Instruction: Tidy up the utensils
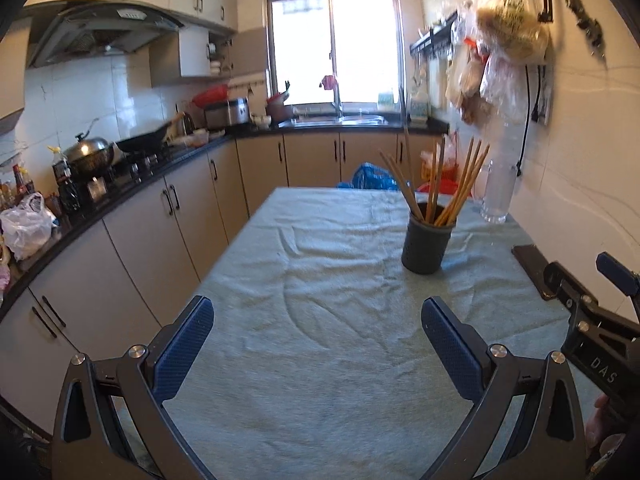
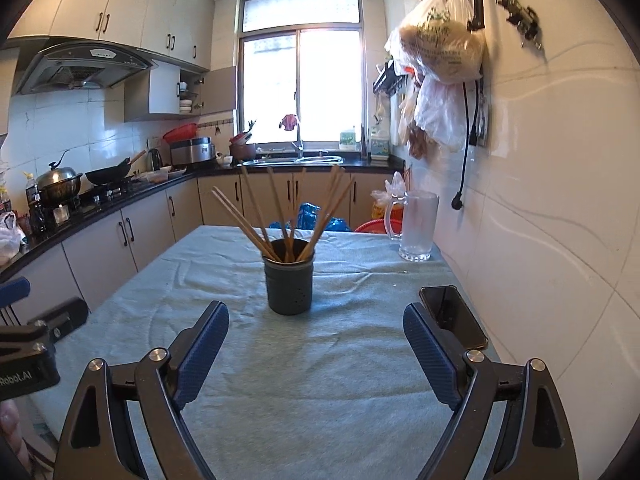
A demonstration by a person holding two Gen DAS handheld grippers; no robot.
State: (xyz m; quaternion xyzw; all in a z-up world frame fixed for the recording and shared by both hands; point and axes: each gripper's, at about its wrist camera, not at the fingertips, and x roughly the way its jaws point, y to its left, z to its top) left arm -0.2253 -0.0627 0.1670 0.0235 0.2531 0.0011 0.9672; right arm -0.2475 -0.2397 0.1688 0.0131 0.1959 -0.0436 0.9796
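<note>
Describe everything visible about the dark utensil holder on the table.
The utensil holder is a dark grey cylinder, apparently plastic or metal, with small holes in its wall. It stands upright on the pale green tablecloth, mid-table, holding wooden chopsticks that fan outward. Neither gripper touches it; a glass mug stands apart, beyond it.

Wooden chopsticks [image 2: 280, 216] fanned upright in dark perforated holder [image 2: 289, 282], standing mid tabletop [image 2: 320, 360] on pale cloth

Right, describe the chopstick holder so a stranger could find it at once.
Start at the table with the pale green cloth. Near its middle stands a dark round holder bristling with wooden chopsticks. The glass mug is clear and empty, and the phone lies flat.
</note>
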